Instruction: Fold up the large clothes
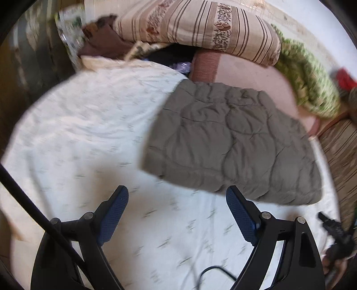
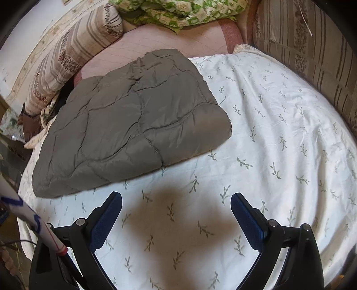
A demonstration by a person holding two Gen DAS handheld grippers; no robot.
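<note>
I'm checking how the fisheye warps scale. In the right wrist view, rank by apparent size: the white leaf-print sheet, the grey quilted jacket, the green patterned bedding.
1. White leaf-print sheet, largest.
2. Grey quilted jacket.
3. Green patterned bedding, smallest, though it lies farthest back and is cut off by the frame edge, so its true size is unsure.

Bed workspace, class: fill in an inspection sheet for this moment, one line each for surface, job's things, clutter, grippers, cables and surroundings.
Surface: white leaf-print sheet, wrinkled, spread over the bed.
Job's things: grey quilted garment, lying folded into a flat bundle on the sheet.
Clutter: green patterned blanket bunched at the far end; brown cloth beside the pillow.
Grippers: left gripper and right gripper both with jaws open, nothing between them, above bare sheet.
Cables: black cable looped under the left gripper.
Surroundings: striped floral pillow; striped cushion along the bed's side.
</note>
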